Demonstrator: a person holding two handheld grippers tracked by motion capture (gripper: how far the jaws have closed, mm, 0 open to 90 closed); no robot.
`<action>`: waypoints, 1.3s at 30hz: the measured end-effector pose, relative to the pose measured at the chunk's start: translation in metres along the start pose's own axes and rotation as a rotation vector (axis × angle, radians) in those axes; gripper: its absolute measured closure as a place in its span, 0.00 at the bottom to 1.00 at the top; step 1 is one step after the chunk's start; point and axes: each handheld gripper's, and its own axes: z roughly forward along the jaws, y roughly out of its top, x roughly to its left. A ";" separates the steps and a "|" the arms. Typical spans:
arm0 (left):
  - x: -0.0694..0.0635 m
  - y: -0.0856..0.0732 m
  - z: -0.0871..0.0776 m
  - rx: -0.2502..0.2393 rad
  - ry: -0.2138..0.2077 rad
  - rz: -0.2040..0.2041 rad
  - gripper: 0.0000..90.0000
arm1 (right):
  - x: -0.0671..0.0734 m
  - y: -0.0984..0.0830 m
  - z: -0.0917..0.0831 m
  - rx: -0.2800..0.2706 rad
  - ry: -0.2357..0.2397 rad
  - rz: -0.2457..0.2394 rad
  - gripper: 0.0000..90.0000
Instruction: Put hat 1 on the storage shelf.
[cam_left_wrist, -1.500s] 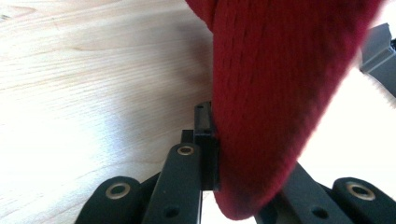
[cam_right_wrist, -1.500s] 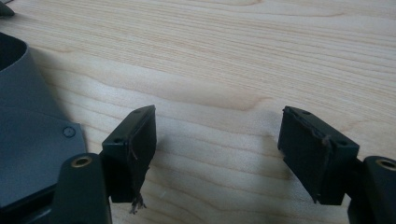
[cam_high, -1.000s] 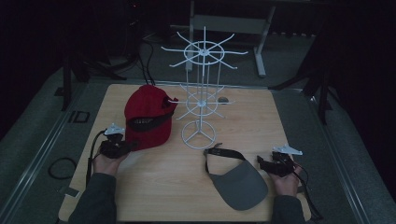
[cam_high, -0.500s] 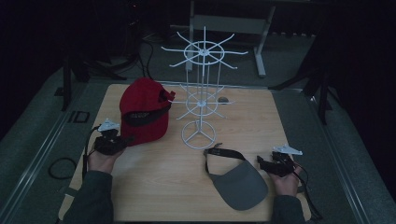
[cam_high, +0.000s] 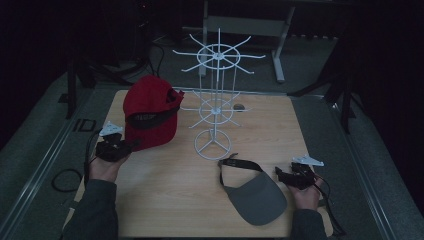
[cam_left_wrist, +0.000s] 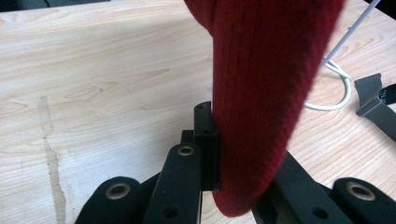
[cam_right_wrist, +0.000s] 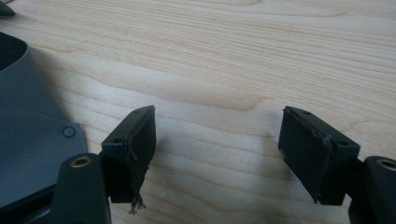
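A red cap (cam_high: 150, 117) hangs tilted over the left half of the wooden table (cam_high: 175, 200), its crown toward the rack. My left gripper (cam_high: 131, 146) is shut on its brim. In the left gripper view the red brim (cam_left_wrist: 266, 93) stands on edge between the black jaws of that gripper (cam_left_wrist: 233, 158), above the tabletop. A grey visor (cam_high: 257, 197) with a black strap lies flat at the front right. My right gripper (cam_high: 279, 172) rests just right of it, open. In the right gripper view the jaws of this gripper (cam_right_wrist: 217, 149) stand wide apart over bare wood, the visor (cam_right_wrist: 28, 130) at their left.
A white wire display rack (cam_high: 215, 100) with spoke arms stands at the table's middle, its ring base close to the cap and the visor strap. Part of its base (cam_left_wrist: 334, 65) shows beyond the cap. Dark floor, cables and stand legs surround the table.
My left gripper has risen and drawn a little left with the cap's brim in it, so the cap lifted and tipped more upright. The right gripper and visor have kept still.
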 end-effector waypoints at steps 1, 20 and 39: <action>0.000 0.001 -0.001 -0.003 0.000 -0.002 0.96 | 0.000 0.000 0.000 0.000 0.000 0.000 0.31; -0.004 0.015 -0.016 -0.051 0.011 0.004 0.96 | 0.000 0.000 0.000 0.000 0.000 0.000 0.31; -0.006 0.035 -0.023 -0.076 0.023 0.028 0.96 | 0.000 0.000 0.000 0.000 0.000 0.000 0.31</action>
